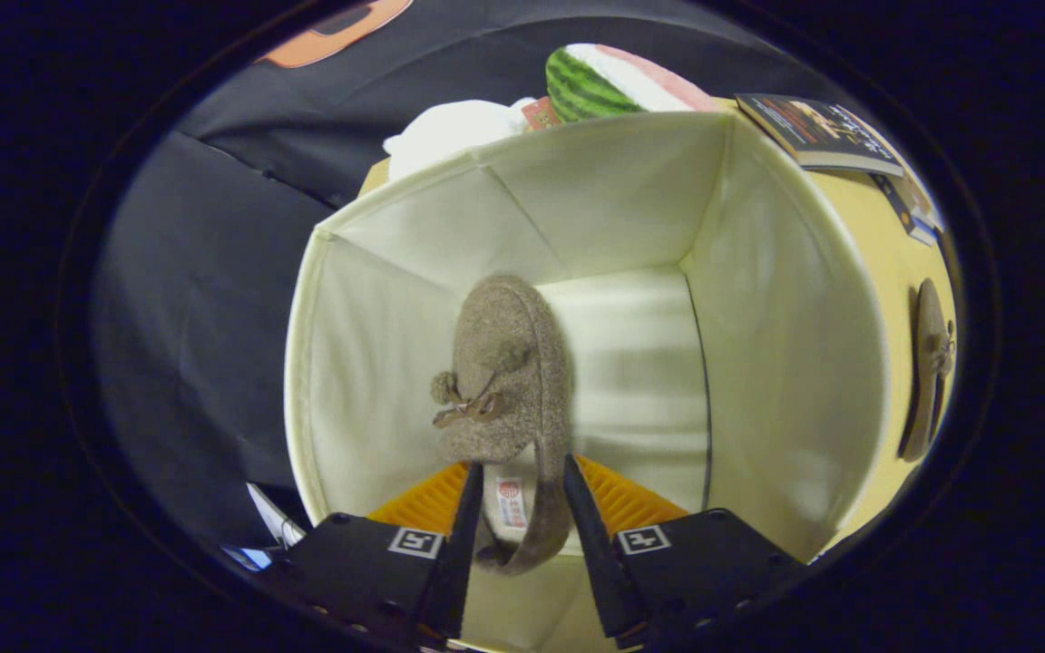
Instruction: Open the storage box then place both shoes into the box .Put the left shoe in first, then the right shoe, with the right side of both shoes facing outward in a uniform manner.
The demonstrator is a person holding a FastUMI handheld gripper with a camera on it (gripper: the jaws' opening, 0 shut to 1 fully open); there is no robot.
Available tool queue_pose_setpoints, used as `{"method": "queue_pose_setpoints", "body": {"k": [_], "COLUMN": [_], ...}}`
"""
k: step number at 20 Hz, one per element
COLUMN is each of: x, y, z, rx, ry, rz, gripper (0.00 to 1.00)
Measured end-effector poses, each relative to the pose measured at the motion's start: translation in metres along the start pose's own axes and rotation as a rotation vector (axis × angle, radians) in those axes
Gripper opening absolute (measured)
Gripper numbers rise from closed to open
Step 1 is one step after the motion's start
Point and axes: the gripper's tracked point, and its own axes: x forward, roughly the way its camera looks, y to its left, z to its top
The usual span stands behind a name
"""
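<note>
Now shoe (509, 381) between gripper (518, 485) fingers, inside box (786, 336)

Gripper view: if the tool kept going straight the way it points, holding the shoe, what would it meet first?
Probably the storage box floor. The tool, shut on the brown shoe, points down into the box; the shoe's toe would touch first, though depth is unclear.

Even soft light, bright cream box (786, 299) interior, dim dark surroundings, strong fisheye curving at edges, slight softness on far objects
</note>
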Motion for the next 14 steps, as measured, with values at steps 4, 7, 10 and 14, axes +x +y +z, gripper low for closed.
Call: {"method": "queue_pose_setpoints", "body": {"k": [4, 7, 10, 14], "x": [-0.058, -0.109, -0.157, -0.193], "y": [0.003, -0.006, -0.022, -0.076], "z": [-0.007, -0.001, 0.004, 0.017], "rx": [-0.031, -0.087, -0.103, -0.095], "ry": [-0.027, -0.092, -0.119, -0.163], "rz": [0.033, 0.064, 0.115, 0.106], "gripper": [0.85, 0.95, 0.96, 0.96]}}
